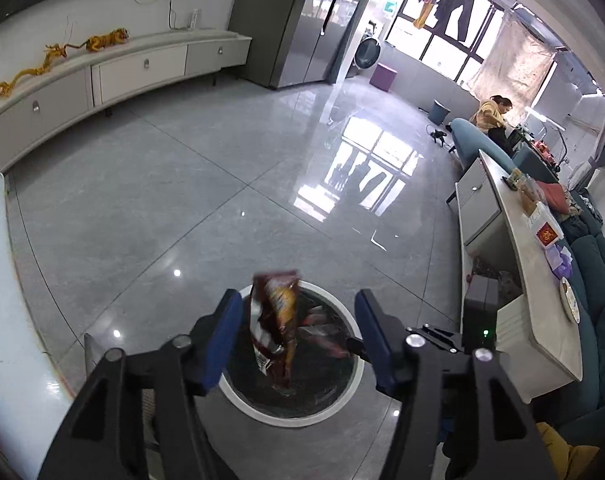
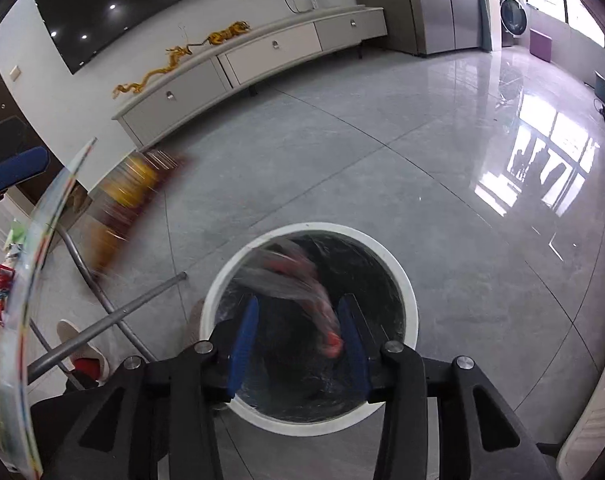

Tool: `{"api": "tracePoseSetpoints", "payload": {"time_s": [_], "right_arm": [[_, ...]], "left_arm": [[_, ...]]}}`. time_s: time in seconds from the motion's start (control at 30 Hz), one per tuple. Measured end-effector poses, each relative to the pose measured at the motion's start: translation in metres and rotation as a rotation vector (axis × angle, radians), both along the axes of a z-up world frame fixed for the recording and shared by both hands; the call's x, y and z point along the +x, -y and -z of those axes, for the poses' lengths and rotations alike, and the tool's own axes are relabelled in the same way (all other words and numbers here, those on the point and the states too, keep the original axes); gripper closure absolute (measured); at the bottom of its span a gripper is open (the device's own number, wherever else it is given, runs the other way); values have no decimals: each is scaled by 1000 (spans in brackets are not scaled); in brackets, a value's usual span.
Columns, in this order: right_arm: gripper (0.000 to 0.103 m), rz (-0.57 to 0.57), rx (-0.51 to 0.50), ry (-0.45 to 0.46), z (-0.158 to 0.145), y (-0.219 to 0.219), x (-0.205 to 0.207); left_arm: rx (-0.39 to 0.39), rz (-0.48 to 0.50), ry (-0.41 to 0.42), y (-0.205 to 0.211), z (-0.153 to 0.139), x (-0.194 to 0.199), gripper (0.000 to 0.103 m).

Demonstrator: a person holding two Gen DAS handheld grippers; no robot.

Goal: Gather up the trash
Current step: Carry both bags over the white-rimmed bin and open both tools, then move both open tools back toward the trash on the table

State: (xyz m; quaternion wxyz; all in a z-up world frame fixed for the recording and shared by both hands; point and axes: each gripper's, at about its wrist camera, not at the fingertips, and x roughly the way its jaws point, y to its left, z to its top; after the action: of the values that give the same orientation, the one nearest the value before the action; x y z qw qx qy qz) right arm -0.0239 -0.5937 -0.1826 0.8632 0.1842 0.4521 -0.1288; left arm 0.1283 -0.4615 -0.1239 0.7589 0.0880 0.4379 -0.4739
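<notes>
A round trash bin [image 1: 290,422] with a white rim and black liner stands on the floor right below both grippers. My left gripper [image 1: 298,296] is open above it, and a brown and yellow snack bag [image 1: 276,320] hangs loose between its blue pads, close to the left one. In the right wrist view my right gripper [image 2: 298,300] is open over the same bin [image 2: 306,227]. A blurred clear and red wrapper [image 2: 302,276] lies between its fingers, over the liner. The snack bag [image 2: 134,208] shows there as a blurred streak at the left, below the left gripper's finger [image 2: 18,168].
A long white TV cabinet [image 1: 138,72] runs along the far wall. A grey side table [image 1: 542,280] with clutter and a teal sofa [image 1: 598,320] stand at the right; a person [image 1: 494,114] sits at the back. A glass table edge [image 2: 34,264], metal legs [image 2: 114,320] and a shoe [image 2: 82,344] are at the left.
</notes>
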Motion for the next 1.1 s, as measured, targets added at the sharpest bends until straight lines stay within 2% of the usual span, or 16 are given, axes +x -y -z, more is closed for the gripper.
{"api": "tracePoseSetpoints", "payload": {"time_s": [0.1,0.23,0.33,0.5,0.7,0.8,0.87,1.1], "right_arm": [[63,17,9,-12,3,4,-3],[63,24,10,-2,-3,5,-7],[63,23,4,26,-15,0,-10],[63,-1,-29,102,-55,-23,-16],[62,-59,-86,217,-114,-70,-24],[61,-97,-116,266,-143,-97,-26],[60,-129,-134,297,-162,-118,-27],[57,-232,-169,372,-209,-185,-23]], "left_arm": [[8,6,-16,6,7,-3,46],[7,2,7,-6,-2,-7,46],[2,-23,39,-18,-13,-13,46],[-26,-80,90,-53,-44,-29,46],[-82,-151,159,-129,-82,-56,45],[-108,-201,193,-170,-96,-65,38],[-129,-241,223,-203,-105,-71,37],[-162,-385,293,-308,-120,-82,37]]}}
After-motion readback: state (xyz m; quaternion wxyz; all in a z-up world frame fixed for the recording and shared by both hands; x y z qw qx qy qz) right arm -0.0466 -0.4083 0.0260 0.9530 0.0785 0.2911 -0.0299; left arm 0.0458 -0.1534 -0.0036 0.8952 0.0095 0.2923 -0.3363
